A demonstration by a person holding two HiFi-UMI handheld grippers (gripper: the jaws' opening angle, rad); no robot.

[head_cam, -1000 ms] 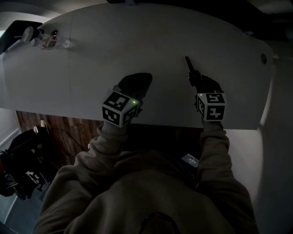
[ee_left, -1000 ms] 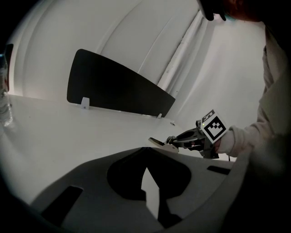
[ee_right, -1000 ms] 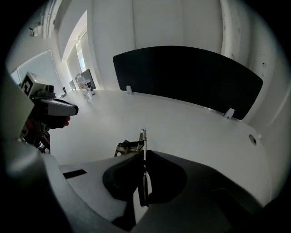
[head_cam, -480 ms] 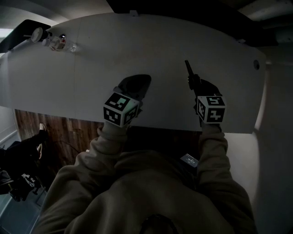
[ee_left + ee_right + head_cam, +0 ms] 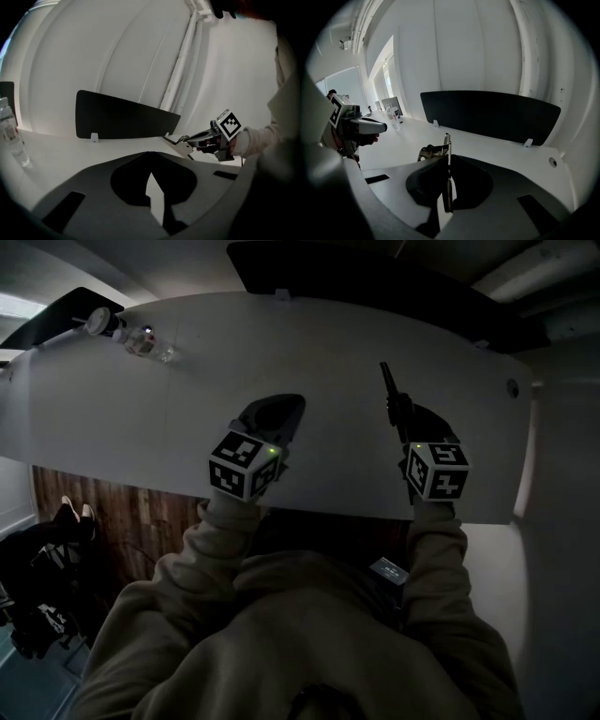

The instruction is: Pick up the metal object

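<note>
Metal object (image 5: 446, 143) points forward along the right tool's (image 5: 448, 183) line, edge-on, its near end pinched there; left tool (image 5: 151, 176) pressed together

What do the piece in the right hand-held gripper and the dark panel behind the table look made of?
Metal object: thin sheet metal, dull pale-grey finish, judging by its sharp flat edge and faint sheen.
Dark panel: matte black, no glare; possibly felt or plastic, can't tell which.
</note>
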